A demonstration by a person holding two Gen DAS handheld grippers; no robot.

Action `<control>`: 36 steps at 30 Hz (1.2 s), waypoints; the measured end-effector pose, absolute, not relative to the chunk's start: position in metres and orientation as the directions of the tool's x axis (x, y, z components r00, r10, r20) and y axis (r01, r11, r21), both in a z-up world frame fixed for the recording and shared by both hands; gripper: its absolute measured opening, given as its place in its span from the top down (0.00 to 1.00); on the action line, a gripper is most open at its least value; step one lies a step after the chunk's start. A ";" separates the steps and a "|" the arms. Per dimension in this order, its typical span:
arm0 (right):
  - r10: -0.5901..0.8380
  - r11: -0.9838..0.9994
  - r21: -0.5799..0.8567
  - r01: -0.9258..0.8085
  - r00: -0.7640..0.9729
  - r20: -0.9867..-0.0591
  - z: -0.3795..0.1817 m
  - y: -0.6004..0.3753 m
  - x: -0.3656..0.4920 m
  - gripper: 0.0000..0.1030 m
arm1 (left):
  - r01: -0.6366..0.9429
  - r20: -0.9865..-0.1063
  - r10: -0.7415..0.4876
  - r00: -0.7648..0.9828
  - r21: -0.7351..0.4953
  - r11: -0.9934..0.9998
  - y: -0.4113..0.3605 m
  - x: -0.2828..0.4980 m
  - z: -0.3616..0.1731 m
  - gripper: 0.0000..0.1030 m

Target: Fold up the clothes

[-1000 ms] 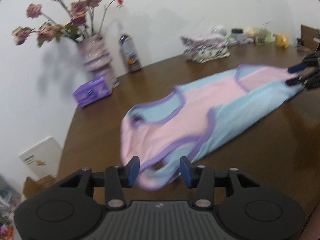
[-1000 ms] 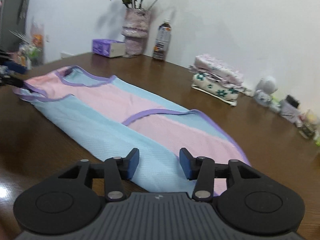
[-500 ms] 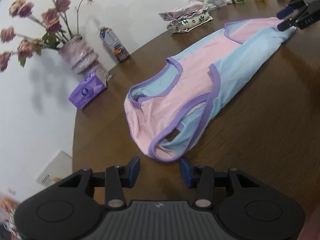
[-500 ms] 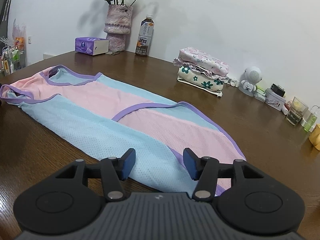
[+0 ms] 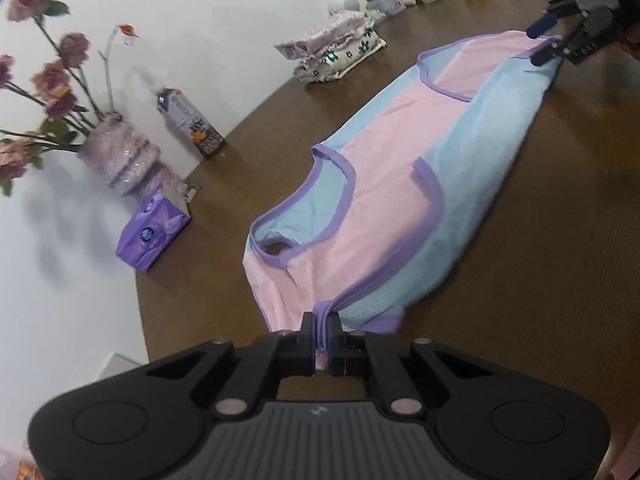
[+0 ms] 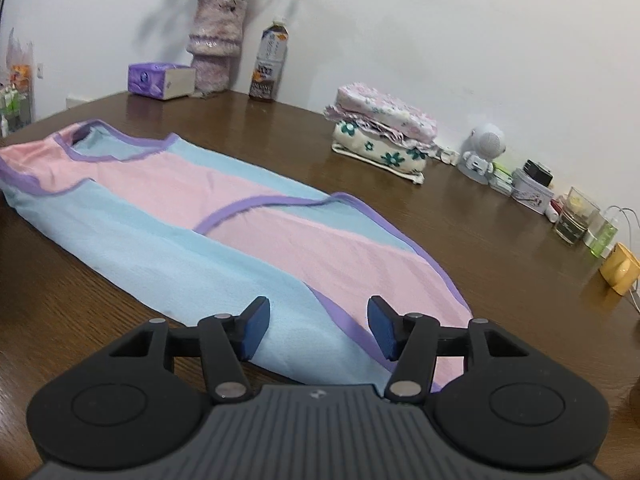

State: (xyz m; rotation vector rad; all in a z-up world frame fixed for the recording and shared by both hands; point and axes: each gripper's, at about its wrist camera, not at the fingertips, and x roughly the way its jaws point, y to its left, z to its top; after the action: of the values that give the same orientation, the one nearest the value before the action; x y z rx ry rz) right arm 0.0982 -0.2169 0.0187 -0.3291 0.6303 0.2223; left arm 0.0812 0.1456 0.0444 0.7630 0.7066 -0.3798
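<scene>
Lying lengthwise on the table (image 6: 500, 240), the pink-and-blue garment (image 6: 224, 216) has its purple-trimmed end pinched in the left tongs (image 5: 321, 334). Right tongs (image 6: 318, 330) hover spread over the opposite end. Thin trim could slip free if pulled unevenly, bunching the cloth.

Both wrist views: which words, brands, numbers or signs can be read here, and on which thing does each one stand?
No text can be read in full.
Bottle: the label carries printed characters, too blurred to read.
Purple tissue box: a round blue logo, its words too small.
Small tin: a pattern only, no legible words.
Right claw body: a small mark, not a word.
</scene>
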 end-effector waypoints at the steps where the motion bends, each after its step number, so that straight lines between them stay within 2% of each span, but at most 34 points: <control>1: 0.101 0.926 -0.231 -0.299 0.785 -0.612 0.017 -0.218 0.099 0.47 | 0.557 -0.712 -0.063 0.699 0.487 0.673 0.146 0.093 0.046 0.95; 3: 0.096 0.928 -0.227 -0.294 0.781 -0.618 0.013 -0.220 0.100 0.47 | 0.555 -0.724 -0.050 0.688 0.480 0.679 0.145 0.116 0.047 0.93; 5: 0.091 0.931 -0.224 -0.289 0.776 -0.624 0.010 -0.222 0.102 0.47 | 0.554 -0.736 -0.038 0.676 0.473 0.685 0.145 0.137 0.046 0.85; 6: 0.089 0.932 -0.222 -0.287 0.774 -0.626 0.008 -0.223 0.103 0.47 | 0.554 -0.742 -0.035 0.670 0.468 0.689 0.145 0.143 0.042 0.78; 7: 0.087 0.933 -0.220 -0.284 0.772 -0.629 0.006 -0.224 0.103 0.47 | 0.555 -0.748 -0.032 0.663 0.463 0.692 0.145 0.149 0.039 0.60; 9: 0.085 0.934 -0.218 -0.282 0.770 -0.632 0.004 -0.226 0.104 0.47 | 0.534 -0.740 -0.017 0.673 0.469 0.703 0.146 0.153 0.035 0.48; 15: 0.091 0.933 -0.219 -0.287 0.774 -0.627 0.004 -0.227 0.105 0.47 | 0.441 -0.693 -0.042 0.720 0.410 0.798 0.175 0.130 0.054 0.48; 20: 0.095 0.932 -0.219 -0.290 0.776 -0.623 0.004 -0.228 0.105 0.46 | 0.456 -0.734 -0.144 0.663 0.244 0.856 0.186 0.130 0.051 0.49; 21: 0.096 0.931 -0.219 -0.291 0.776 -0.623 0.004 -0.228 0.105 0.46 | 0.454 -0.745 -0.148 0.650 0.225 0.862 0.186 0.134 0.046 0.52; 23: 0.096 0.931 -0.219 -0.292 0.776 -0.623 0.004 -0.228 0.105 0.46 | 0.458 -0.773 -0.140 0.619 0.210 0.864 0.184 0.141 0.036 0.75; 24: 0.097 0.931 -0.219 -0.292 0.776 -0.624 0.004 -0.228 0.105 0.46 | 0.462 -0.785 -0.135 0.604 0.207 0.863 0.183 0.144 0.031 0.96; 25: 0.097 0.931 -0.219 -0.292 0.776 -0.624 0.003 -0.228 0.104 0.46 | 0.468 -0.795 -0.134 0.592 0.205 0.859 0.182 0.146 0.027 0.99; 33: 0.098 0.930 -0.220 -0.293 0.776 -0.623 0.003 -0.227 0.104 0.44 | 0.440 -0.781 -0.088 0.618 0.251 0.862 0.191 0.153 0.032 0.99; 35: 0.097 0.931 -0.220 -0.293 0.777 -0.622 0.003 -0.227 0.104 0.44 | 0.424 -0.779 -0.069 0.623 0.263 0.866 0.190 0.153 0.030 0.97; 36: 0.097 0.931 -0.219 -0.292 0.777 -0.622 0.003 -0.228 0.104 0.44 | 0.411 -0.773 -0.058 0.632 0.271 0.871 0.190 0.153 0.031 0.93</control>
State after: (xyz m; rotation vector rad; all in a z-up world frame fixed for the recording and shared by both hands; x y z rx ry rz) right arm 0.1040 -0.2277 0.0025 -0.3145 0.6493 0.2145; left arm 0.1529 0.1896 0.0306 0.4513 0.8506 -0.2785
